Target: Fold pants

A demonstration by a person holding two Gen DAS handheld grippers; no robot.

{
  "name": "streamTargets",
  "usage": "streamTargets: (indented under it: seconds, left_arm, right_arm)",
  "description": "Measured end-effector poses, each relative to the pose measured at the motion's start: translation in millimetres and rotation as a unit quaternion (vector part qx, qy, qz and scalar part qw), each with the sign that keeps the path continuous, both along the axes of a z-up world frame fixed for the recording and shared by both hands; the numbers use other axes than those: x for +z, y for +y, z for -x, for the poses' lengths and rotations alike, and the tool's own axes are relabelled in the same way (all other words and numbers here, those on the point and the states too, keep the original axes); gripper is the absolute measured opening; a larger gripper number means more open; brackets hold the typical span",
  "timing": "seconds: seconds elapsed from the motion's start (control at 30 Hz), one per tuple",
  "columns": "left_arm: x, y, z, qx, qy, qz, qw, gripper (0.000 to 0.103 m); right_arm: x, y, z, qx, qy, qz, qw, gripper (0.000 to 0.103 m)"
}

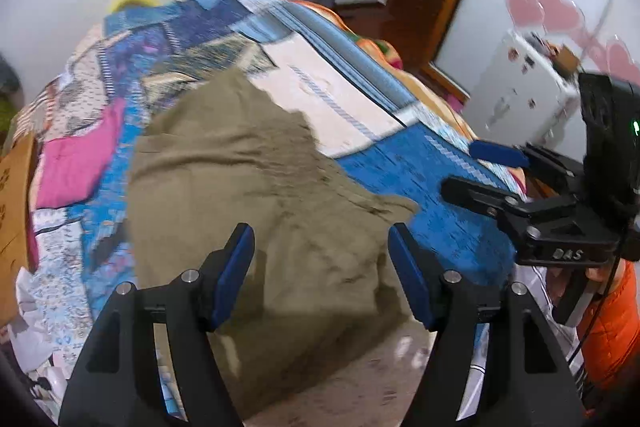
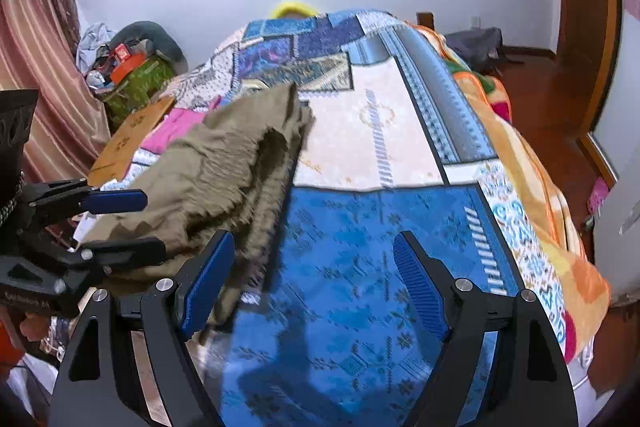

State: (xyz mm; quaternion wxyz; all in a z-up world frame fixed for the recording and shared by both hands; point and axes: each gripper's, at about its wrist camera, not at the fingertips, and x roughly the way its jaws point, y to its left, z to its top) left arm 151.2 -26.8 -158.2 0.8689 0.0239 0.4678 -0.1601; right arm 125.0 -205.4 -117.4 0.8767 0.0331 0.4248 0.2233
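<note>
On the bed (image 2: 360, 227), the olive pants (image 1: 240, 195) lay rumpled across the patchwork quilt (image 1: 400, 163), beside a pink cloth (image 1: 76, 163). I held my left gripper (image 1: 320, 267) above them, jaws spread wide and gripping nothing. My right gripper (image 2: 314, 279) was just as wide and bare, over the blue patch right of the pants.
</note>
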Motion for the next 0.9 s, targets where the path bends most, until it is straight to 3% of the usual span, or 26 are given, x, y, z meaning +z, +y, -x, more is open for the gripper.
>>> streamTargets:
  seconds: [0.23,0.43,0.63,0.8,0.9]
  left_arm:
    - [-5.4,68.0,-22.7,0.082,-0.013,-0.056,0.995,0.076]
    - [-22.3,114.8,-57.9,0.127,0.0,-0.073,0.9892,0.076]
    - [-37.7,132.2,-106.1,0.137,0.014,-0.081,0.9872,0.076]
    - [-51.6,128.6,-151.5,0.124,0.032,-0.067,0.9894,0.076]
    - [-70.9,124.0,-177.1,0.123,0.054,-0.088,0.9871,0.076]
  right_arm:
    - [8.5,36.6,-3.0,0.039,-0.019,-0.017,0.999,0.079]
    - [-23.6,61.7,-5.5,0.057,0.017,-0.014,0.998,0.079]
    - [-47.1,56.7,-1.4,0.061,0.051,-0.025,0.996,0.079]
    - [-47.4,55.4,-1.6,0.067,0.051,-0.026,0.996,0.079]
    - [-47.4,55.8,-0.4,0.068,0.049,-0.027,0.996,0.079]
